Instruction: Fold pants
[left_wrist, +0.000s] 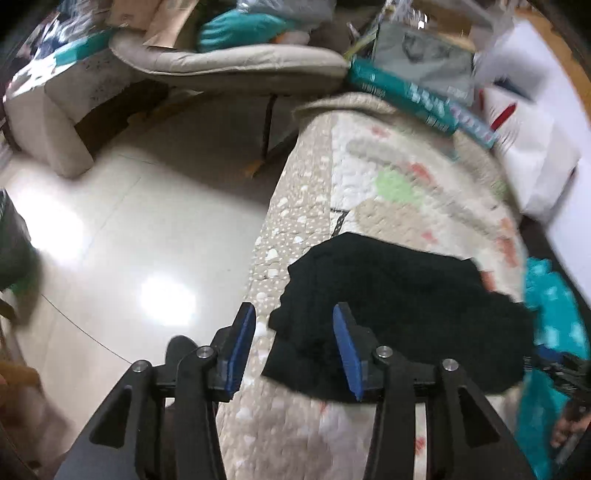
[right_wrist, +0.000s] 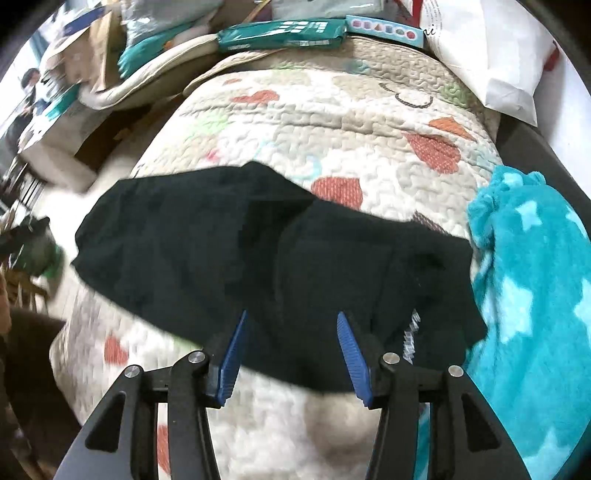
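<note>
The black pants (right_wrist: 266, 258) lie bunched in a wide dark heap across a quilted bed cover (right_wrist: 332, 122) with red hearts. In the left wrist view the pants (left_wrist: 402, 314) lie to the right of centre, near the cover's left edge. My left gripper (left_wrist: 293, 314) is open, with its blue pads apart above the pants' left end and nothing between them. My right gripper (right_wrist: 291, 321) is open over the near edge of the pants and holds nothing. A white printed label shows on the pants by the right finger.
A turquoise star-patterned blanket (right_wrist: 532, 288) lies right of the pants. A shiny tiled floor (left_wrist: 122, 240) drops off left of the bed. A beige cushioned seat (left_wrist: 229, 62), green packages (right_wrist: 280, 33) and white bags (right_wrist: 491, 59) crowd the far end.
</note>
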